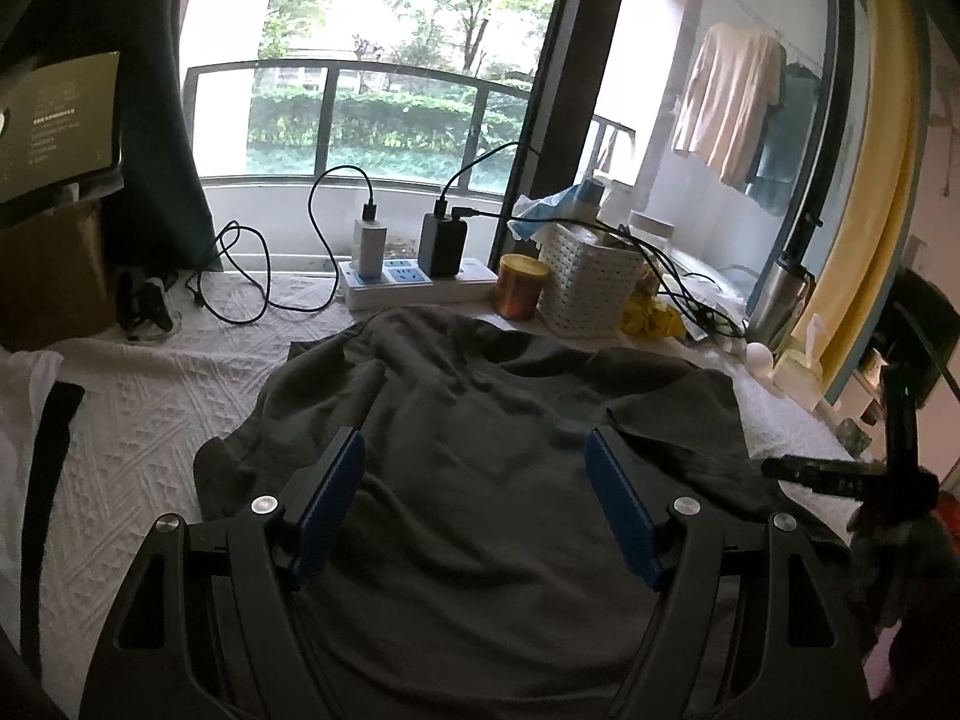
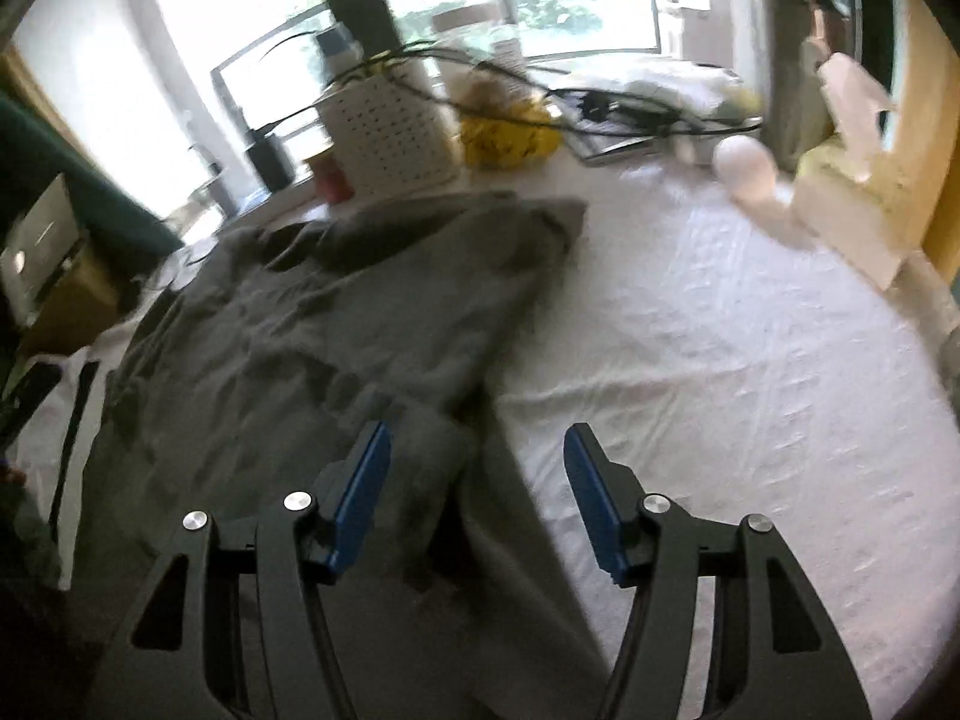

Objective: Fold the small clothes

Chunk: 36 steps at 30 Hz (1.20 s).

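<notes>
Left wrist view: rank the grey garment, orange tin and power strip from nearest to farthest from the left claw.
1. Grey garment, directly under the left claw.
2. Orange tin and power strip, both past the garment's far edge, side by side, too close to call.

Daylight pours in through the big window (image 1: 372, 60), with green trees and a hedge (image 1: 360, 120) beyond the balcony railing (image 1: 324, 69). A dark window post (image 1: 564, 90) splits the view, a dark green curtain (image 1: 162, 120) hangs at left and a yellow curtain (image 1: 882, 150) at right. A white textured cloth (image 1: 150, 396) covers the bench.
</notes>
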Each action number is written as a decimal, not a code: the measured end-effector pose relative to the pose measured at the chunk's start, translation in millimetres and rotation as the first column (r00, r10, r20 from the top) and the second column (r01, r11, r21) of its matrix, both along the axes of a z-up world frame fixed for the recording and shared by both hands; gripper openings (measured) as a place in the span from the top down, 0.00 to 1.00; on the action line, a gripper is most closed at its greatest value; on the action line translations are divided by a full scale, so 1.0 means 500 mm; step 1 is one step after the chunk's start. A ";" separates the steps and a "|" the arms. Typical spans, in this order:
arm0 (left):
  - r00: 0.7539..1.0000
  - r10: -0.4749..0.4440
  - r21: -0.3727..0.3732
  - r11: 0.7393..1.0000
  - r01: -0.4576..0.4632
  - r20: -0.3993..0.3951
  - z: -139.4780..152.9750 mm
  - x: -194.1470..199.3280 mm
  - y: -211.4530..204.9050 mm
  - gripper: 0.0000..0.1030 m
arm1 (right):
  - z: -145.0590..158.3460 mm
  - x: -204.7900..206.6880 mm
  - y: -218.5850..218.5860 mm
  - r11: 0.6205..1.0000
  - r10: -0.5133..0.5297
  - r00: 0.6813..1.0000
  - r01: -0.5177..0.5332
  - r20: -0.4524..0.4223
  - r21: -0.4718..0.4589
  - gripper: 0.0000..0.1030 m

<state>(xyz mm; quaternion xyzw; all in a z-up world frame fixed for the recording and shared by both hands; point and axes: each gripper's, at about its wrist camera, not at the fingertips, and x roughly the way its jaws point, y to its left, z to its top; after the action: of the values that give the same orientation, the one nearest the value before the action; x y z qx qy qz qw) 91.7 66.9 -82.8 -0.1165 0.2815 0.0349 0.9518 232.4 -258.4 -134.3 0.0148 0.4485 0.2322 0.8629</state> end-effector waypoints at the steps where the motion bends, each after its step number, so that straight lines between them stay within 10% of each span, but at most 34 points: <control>1: 1.000 0.002 0.004 1.000 -0.002 -0.003 0.002 -0.001 -0.004 0.24 | -0.002 -0.004 0.009 1.000 0.020 1.000 -0.020 0.001 -0.002 0.48; 4: 1.000 0.003 0.010 1.000 -0.003 -0.006 0.006 -0.004 -0.010 0.24 | -0.009 -0.021 0.043 0.996 0.083 0.996 -0.083 0.014 -0.039 0.90; 7: 1.000 0.004 0.022 1.000 -0.004 -0.004 0.012 -0.011 -0.018 0.24 | -0.001 -0.041 0.062 0.989 0.136 0.989 -0.132 0.057 -0.070 0.91; 13: 1.000 0.022 0.022 1.000 -0.021 -0.011 0.010 -0.027 -0.008 0.24 | 0.018 -0.091 0.095 0.958 0.284 0.953 -0.276 0.105 -0.080 0.92; 18: 0.998 0.047 0.006 0.999 -0.046 -0.035 -0.004 -0.041 0.015 0.24 | -0.005 -0.127 0.121 0.932 0.297 0.941 -0.248 0.164 -0.266 0.91; 28: 0.998 0.053 -0.016 0.998 -0.054 -0.034 -0.010 -0.060 0.042 0.24 | -0.019 -0.166 0.158 0.899 0.416 0.909 -0.406 0.031 -0.167 0.87; 31: 0.998 0.062 -0.020 0.998 -0.063 -0.029 -0.011 -0.062 0.053 0.24 | 0.009 -0.165 0.138 0.919 0.386 0.921 -0.378 0.061 -0.112 0.64; 36: 0.997 0.071 -0.027 0.997 -0.072 -0.030 -0.014 -0.051 0.069 0.24 | 0.053 -0.104 0.094 0.963 0.265 0.958 -0.257 0.109 -0.082 0.62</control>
<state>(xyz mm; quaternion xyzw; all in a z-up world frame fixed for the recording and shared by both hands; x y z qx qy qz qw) 66.3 101.5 -89.7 -0.1393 0.2914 0.0667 0.9440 180.5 -211.3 -107.7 -0.0872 0.4019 0.3294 0.8499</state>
